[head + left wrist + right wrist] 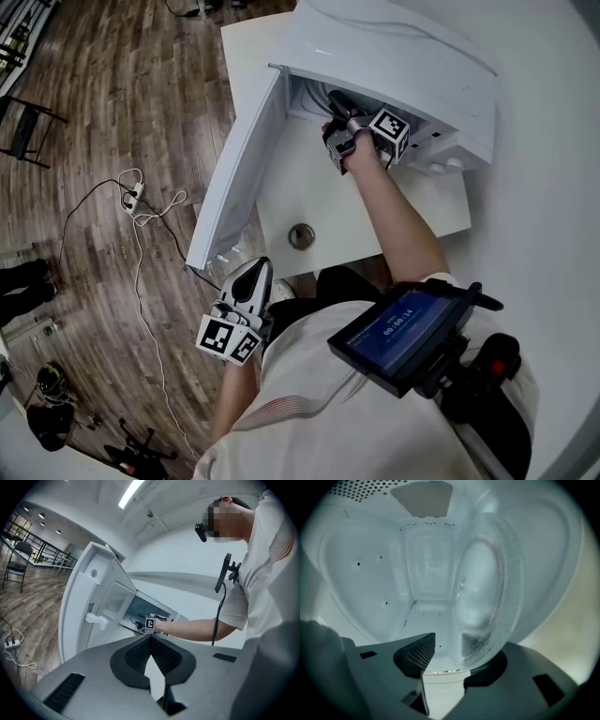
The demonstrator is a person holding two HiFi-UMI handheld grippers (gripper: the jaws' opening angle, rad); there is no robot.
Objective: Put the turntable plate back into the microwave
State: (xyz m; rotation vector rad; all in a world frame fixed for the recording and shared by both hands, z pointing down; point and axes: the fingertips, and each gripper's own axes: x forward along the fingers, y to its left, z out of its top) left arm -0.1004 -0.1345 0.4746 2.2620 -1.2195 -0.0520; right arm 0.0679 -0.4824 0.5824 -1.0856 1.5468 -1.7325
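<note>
- From the head view, the white microwave (394, 56) sits on a white table (356, 220) with its door (234, 169) swung wide to the left.
- The right gripper (336, 105) reaches into the open cavity. Its marker cube (389, 131) lies off to the right of the hand, so the tool looks rolled onto its side.
- The left gripper (253, 272) hangs low by the person's waist, well away from the oven and pointing toward the door's lower edge.
- A small round fitting (301, 235) lies on the table in front of the oven. A dark screen (398, 333) is strapped to the person's chest, and a cable (141, 244) trails over the wood floor (112, 112).
- In the left gripper view, that claw's two dark pads meet at their tips, closed on nothing. Beyond them are the open door and the person's arm reaching inside.
- In the right gripper view, the clear glass plate (483, 583) is inside the cavity, right of centre.
- It shows nearly edge-on, with its long axis running up and down the frame and its broad face turned toward the left pad (419, 652).
- Its near rim lies against the right jaw.
- That claw stands wide. The left pad is clear of the glass, so nothing is pinched.
- With the tool rolled over, I cannot tell whether the plate truly stands on edge or lies close to the oven floor.
</note>
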